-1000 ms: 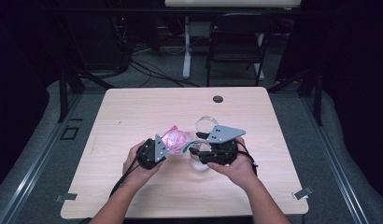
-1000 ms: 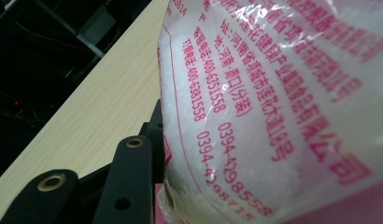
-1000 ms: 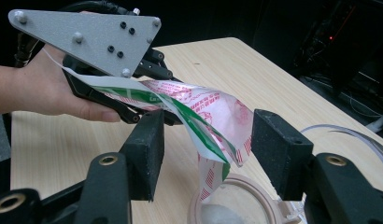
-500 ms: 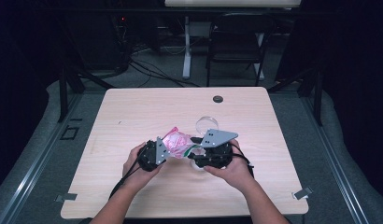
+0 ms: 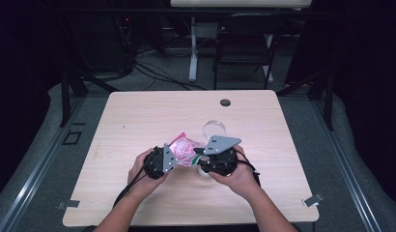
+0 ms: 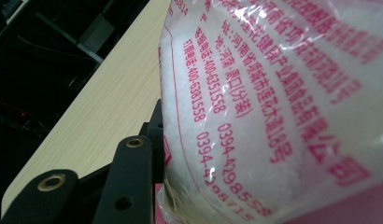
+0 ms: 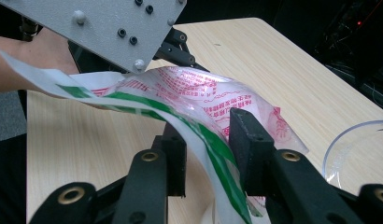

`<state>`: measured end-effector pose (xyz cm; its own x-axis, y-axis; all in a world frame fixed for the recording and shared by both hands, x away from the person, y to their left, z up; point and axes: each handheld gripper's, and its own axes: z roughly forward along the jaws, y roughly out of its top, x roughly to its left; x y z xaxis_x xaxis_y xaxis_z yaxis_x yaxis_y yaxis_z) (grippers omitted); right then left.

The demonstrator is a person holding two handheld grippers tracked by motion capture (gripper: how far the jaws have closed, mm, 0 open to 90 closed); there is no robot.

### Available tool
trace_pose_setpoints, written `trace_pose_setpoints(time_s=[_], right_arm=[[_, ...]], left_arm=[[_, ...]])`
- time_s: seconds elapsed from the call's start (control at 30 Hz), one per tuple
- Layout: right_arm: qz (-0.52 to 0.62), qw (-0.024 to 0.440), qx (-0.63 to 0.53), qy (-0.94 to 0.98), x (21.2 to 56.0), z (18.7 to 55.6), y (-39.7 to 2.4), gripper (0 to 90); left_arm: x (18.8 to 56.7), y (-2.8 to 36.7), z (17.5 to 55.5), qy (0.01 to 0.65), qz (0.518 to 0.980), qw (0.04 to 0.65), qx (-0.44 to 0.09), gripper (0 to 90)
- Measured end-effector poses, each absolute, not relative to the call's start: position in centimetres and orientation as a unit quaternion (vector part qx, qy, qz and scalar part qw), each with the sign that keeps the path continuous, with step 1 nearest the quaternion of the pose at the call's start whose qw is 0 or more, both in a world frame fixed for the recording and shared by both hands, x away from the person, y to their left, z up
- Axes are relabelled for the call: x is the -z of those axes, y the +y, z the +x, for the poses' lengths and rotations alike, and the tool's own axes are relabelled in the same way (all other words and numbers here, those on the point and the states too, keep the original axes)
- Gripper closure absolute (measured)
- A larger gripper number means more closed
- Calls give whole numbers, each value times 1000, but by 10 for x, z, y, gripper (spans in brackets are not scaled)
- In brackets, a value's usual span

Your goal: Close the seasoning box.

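A pink-and-white plastic bag (image 5: 184, 149) of white granules with red print hangs just above the table between both hands. My left gripper (image 5: 168, 160) is shut on its left end; in the left gripper view the bag (image 6: 273, 93) lies against the one black finger (image 6: 133, 182) that shows. My right gripper (image 5: 202, 162) faces it from the right. Its jaws have just been closing. In the right gripper view the bag's green-striped edge (image 7: 213, 140) runs through the gap of my right gripper (image 7: 209, 140), and the pads stand a little off the film.
A clear round dish (image 5: 214, 129) lies just behind the right gripper, also at the dish (image 7: 358, 149) on the right. A black grommet (image 5: 225, 102) sits near the table's far edge (image 5: 186, 93). A dark chair (image 5: 244, 43) stands beyond. The left gripper's grey plate (image 7: 110, 28) is close ahead.
My right gripper has shifted a little left, toward the bag. The left hand and the bag have stayed where they were.
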<state>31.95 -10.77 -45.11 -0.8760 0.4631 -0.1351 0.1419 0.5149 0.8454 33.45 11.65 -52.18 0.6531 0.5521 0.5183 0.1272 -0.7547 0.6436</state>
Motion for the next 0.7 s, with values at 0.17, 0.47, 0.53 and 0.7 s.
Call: trace_pose_setpoints(time_s=[0.17, 0.47, 0.53, 0.7], right_arm=[[179, 171, -458, 854, 451, 320, -108, 738], [186, 159, -462, 853, 453, 321, -109, 838], [188, 157, -462, 852, 453, 321, -109, 856], [192, 148, -464, 852, 454, 322, -109, 892]], left_arm=[[522, 116, 334, 197, 861, 290, -368, 630], [523, 116, 334, 195, 862, 288, -368, 630], [523, 116, 334, 194, 862, 287, -369, 630], [523, 116, 334, 194, 862, 287, -371, 630]])
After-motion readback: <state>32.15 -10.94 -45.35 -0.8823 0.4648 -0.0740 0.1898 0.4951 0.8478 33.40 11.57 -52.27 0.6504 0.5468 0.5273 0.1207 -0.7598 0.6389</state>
